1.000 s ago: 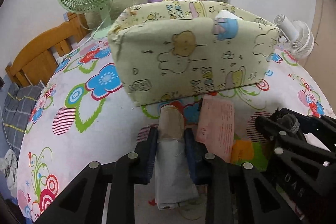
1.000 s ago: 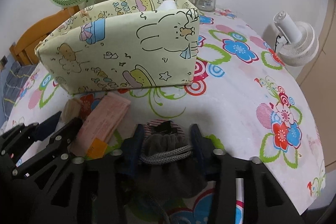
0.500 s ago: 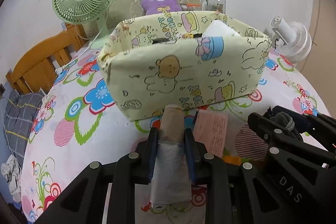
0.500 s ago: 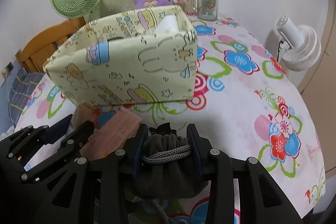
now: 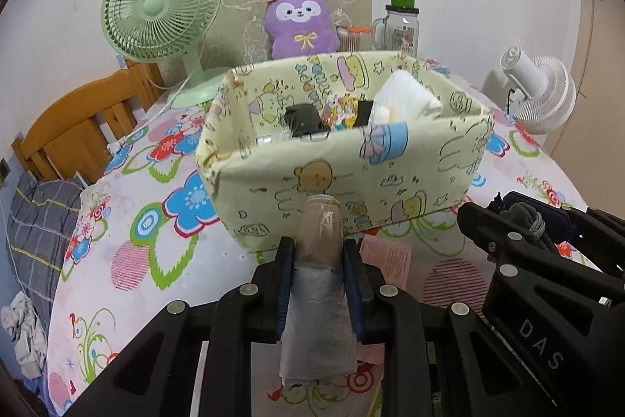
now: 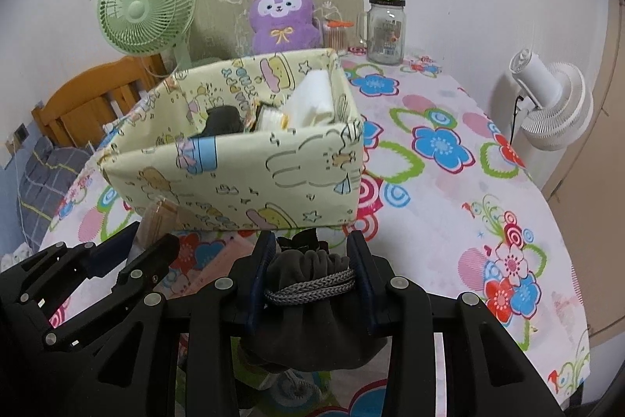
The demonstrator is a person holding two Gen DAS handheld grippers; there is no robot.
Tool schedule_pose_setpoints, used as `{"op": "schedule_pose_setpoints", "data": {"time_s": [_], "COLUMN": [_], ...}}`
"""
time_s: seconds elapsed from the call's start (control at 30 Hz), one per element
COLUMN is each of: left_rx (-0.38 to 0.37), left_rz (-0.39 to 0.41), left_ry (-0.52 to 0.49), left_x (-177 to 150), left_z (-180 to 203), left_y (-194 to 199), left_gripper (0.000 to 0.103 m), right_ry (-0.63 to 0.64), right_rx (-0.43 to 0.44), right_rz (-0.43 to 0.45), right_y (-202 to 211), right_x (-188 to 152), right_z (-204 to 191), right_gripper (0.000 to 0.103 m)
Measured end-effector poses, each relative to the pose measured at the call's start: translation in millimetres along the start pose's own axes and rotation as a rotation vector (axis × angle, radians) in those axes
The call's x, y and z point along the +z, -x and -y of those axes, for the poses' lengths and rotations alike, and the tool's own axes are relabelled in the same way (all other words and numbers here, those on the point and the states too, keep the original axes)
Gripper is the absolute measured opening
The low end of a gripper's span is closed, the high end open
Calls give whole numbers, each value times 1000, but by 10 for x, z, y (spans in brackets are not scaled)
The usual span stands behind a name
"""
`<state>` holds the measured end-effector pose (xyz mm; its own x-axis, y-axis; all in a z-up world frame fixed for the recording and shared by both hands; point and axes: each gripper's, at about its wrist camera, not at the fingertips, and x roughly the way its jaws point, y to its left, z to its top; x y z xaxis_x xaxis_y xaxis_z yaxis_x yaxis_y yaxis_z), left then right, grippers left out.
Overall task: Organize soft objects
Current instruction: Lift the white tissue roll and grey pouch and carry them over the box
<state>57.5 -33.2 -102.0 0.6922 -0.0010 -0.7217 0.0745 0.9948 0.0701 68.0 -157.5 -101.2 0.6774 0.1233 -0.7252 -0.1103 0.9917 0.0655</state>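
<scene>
- On the round table in front of you, a flowered cloth [image 6: 449,151] covers the top; a white wall stands behind, a wooden chair [image 5: 78,127] at far left.
- Compared with a second ago, you look down into the fabric bin [image 5: 351,182] rather than at its near wall, so both grippers have come up; a white bundle [image 5: 406,100] and dark items now show inside.
- Your left gripper [image 5: 318,256] pinches a roll of grey bags [image 5: 318,299] on a brown core, held off the table just before the bin's near wall.
- Your right gripper [image 6: 310,260] pinches a dark drawstring pouch [image 6: 308,303] below its grey cord; its grip is slightly tighter than before.
- A pink packet [image 5: 386,256] lies flat on the cloth between your grippers, near the bin.
- Beyond the bin stand a green fan [image 5: 160,10], purple plush [image 5: 299,22], glass jar [image 6: 386,30]; a white fan [image 6: 554,104] at far right.
- The bin's near wall stands between both held things and its inside.
</scene>
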Motion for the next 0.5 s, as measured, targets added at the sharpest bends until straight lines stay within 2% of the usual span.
{"op": "schedule_pose_setpoints", "data": {"time_s": [0.5], "left_rx": [-26], "left_rz": [55], "left_ry": [-20], "left_x": [200], "left_z": [46], "left_y": [253], "left_gripper": [24], "right_ry": [-1], "right_rx": [3], "right_rz": [65], "right_y": [254], "right_x": [218], "right_z": [-27], "right_gripper": [41]}}
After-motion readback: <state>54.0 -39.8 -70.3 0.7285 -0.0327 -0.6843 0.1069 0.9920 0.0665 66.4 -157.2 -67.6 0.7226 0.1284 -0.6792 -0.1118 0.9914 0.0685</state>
